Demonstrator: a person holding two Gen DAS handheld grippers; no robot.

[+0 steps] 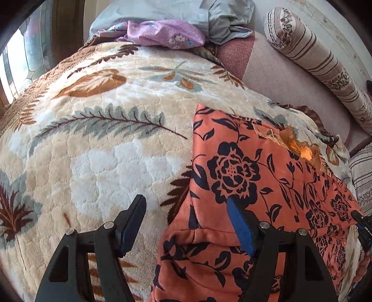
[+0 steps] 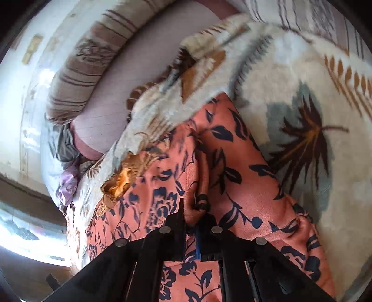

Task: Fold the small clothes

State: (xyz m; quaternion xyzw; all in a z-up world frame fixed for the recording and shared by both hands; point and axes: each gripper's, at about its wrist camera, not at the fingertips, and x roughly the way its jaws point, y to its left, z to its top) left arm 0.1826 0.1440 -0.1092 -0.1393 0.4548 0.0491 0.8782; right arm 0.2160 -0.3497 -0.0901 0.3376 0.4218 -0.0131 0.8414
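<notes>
An orange garment with a dark floral print lies on a cream leaf-patterned blanket, partly folded, with a lace-trimmed collar at its far edge. My left gripper is open above the garment's left edge, with nothing between its blue pads. In the right wrist view my right gripper is shut on a bunched fold of the same garment. The right gripper's tip also shows at the garment's right edge in the left wrist view.
A purple floral cloth and a pale blue cloth lie at the far end of the bed. A striped bolster pillow runs along the right. A pink sheet lies beside the blanket.
</notes>
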